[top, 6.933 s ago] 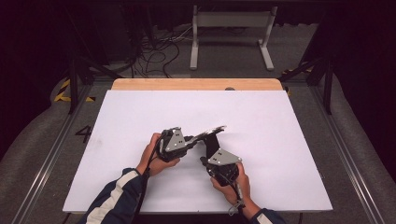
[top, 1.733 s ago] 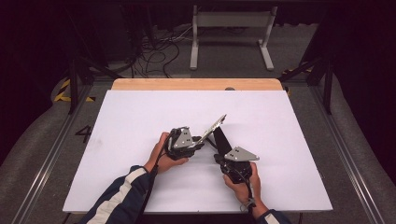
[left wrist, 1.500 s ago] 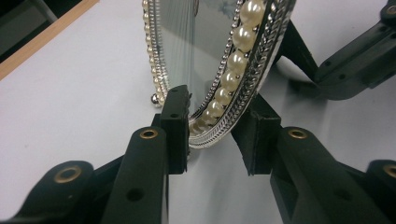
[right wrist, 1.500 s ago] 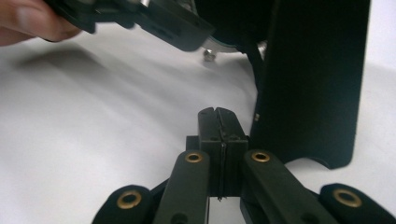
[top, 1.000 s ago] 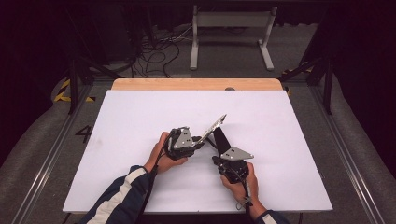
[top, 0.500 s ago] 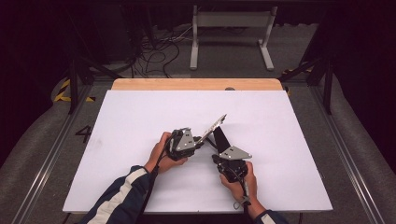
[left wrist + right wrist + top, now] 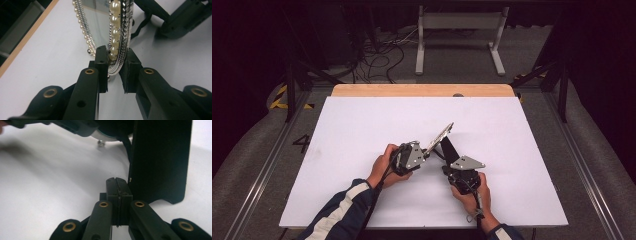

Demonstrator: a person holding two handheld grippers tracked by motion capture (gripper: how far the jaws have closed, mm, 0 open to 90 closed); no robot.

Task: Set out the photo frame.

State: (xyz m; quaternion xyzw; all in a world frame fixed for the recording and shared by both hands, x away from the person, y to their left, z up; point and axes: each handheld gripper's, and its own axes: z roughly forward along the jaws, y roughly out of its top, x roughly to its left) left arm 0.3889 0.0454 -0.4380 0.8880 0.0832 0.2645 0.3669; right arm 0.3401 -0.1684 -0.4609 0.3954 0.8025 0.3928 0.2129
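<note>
Gripping a pearl-beaded silver frame (image 7: 117, 37), left jaws have been closing; right jaws shut.

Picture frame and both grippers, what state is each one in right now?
Picture frame: tilted, its pearl-trimmed edge between the left gripper's jaws.
Stand flap: swung out from the frame's back, beside the right gripper's jaws.
Left gripper: jaws have just been closing, frame edge between them.
Right gripper: shut, nothing between the pads.
</note>
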